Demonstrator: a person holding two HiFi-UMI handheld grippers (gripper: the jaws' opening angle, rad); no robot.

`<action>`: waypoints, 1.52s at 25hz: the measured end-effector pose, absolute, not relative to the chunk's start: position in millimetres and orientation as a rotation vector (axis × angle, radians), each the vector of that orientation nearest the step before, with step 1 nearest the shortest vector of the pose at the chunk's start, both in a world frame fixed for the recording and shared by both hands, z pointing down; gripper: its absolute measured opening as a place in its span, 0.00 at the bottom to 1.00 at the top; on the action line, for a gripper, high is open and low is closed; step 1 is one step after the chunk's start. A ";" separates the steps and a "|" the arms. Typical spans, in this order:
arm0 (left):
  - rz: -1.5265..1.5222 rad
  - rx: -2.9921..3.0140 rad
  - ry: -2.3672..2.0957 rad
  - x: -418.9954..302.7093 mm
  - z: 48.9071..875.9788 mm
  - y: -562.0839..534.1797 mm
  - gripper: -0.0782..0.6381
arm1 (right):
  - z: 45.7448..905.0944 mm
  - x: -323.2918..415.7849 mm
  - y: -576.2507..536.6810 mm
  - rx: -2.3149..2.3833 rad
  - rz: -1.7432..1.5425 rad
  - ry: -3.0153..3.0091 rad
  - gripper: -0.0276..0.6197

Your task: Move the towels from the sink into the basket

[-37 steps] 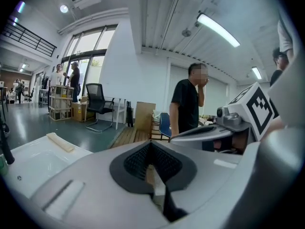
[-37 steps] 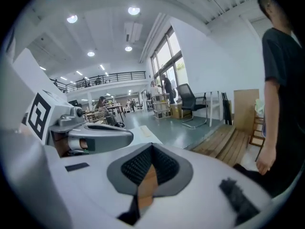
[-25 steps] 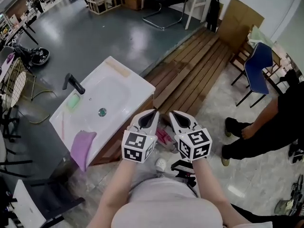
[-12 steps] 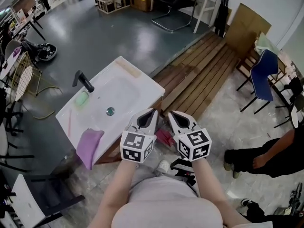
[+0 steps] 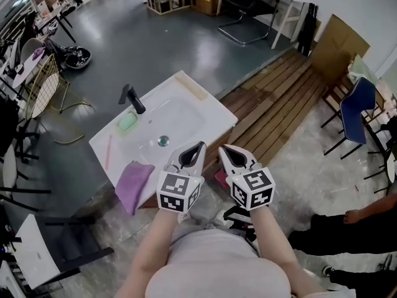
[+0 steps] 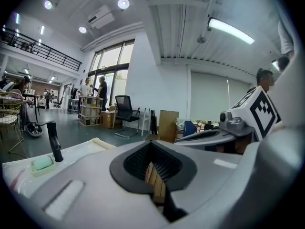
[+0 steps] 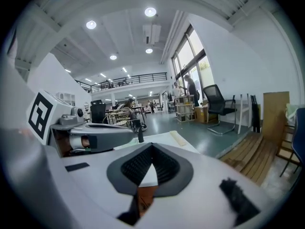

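Left gripper [image 5: 200, 145] and right gripper [image 5: 222, 148] sit side by side in the middle of the head view, each held in 1 of the person's hands, above the near edge of a white sink [image 5: 208, 112]. Both point away from the person and slightly down. In the left gripper view, the left gripper's [image 6: 151, 144] 2 jaws are closed tip to tip with nothing between them. In the right gripper view, the right gripper [image 7: 151, 147] is closed the same way and is also empty. Each carries a cube with black and white square markers.

The sink stands at an angle on a grey floor. 1 purple towel [image 5: 133, 185] lies draped over the sink's near left edge, partly on the white top and partly hanging down the side, well to the left of the left gripper. A black faucet [image 5: 132, 98] stands at the sink's far left side, with a pale green bar [image 5: 128, 121] just beside it and a round drain [image 5: 163, 141] in the bowl.

A gold wire basket [image 5: 40, 85] stands on thin legs far off at the upper left, well apart from the sink. Wooden decking [image 5: 279, 104] lies to the right of the sink, with a blue chair [image 5: 355, 104] beyond it. Another person's hand and dark trousers [image 5: 353, 228] show at the lower right.
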State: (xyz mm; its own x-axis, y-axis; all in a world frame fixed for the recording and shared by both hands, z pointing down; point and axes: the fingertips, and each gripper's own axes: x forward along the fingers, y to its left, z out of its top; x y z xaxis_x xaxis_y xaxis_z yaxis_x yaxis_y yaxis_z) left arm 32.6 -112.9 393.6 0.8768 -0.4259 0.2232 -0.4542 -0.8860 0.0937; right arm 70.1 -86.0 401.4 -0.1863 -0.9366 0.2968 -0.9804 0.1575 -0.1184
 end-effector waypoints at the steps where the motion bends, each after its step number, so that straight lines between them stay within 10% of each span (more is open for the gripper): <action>1: 0.292 2.900 -0.697 27.0 392.9 -113.9 0.12 | 401.1 64.5 -87.5 1.885 0.425 -2.275 0.07; 38: 0.201 2.640 -1.264 -210.0 410.6 -166.2 0.12 | 413.6 -148.2 -152.5 1.376 0.342 -2.533 0.07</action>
State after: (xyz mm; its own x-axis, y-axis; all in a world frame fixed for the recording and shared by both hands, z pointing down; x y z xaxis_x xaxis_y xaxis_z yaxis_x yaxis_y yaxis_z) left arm -210.0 -166.2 410.6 0.6235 -0.7528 0.2110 -0.7811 -0.6113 0.1272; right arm -148.2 -152.5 413.6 -0.5286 -0.7876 0.3167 -0.8434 0.5297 -0.0902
